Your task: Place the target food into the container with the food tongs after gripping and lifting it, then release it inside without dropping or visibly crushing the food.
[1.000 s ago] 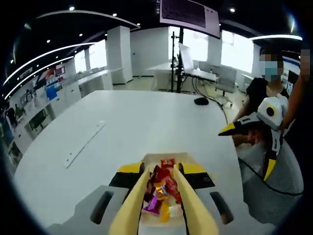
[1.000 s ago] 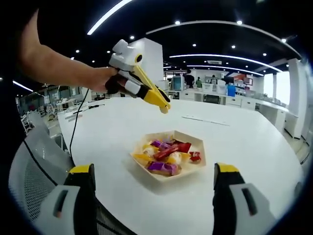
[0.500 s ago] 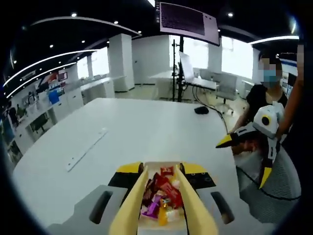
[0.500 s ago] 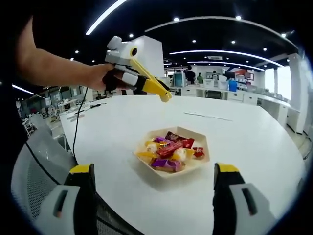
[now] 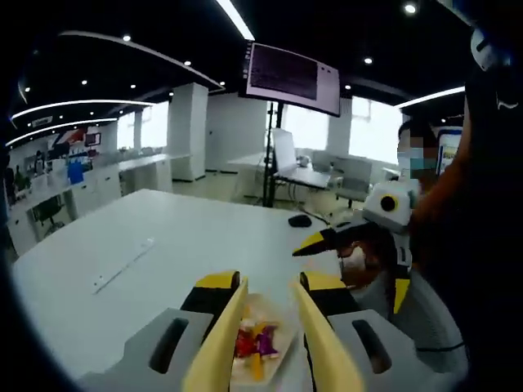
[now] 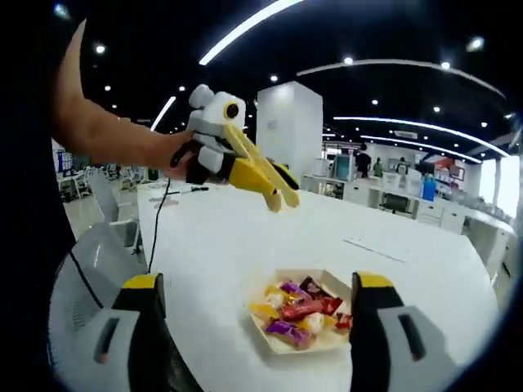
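White table (image 6: 229,245) bears the candy tray (image 6: 304,312), both grippers' fingers open, the left gripper (image 6: 282,194) angled downward.

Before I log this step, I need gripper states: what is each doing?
Left gripper: open, empty, above the tray of candies.
Right gripper: open, empty.

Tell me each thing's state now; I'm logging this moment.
Left gripper: raised above the table, jaws nearly together, nothing seen between them.
Right gripper: open, empty.
Tray: on the table, holding wrapped candies.
Candies: piled in the tray, untouched.
Table: white, bare around the tray.
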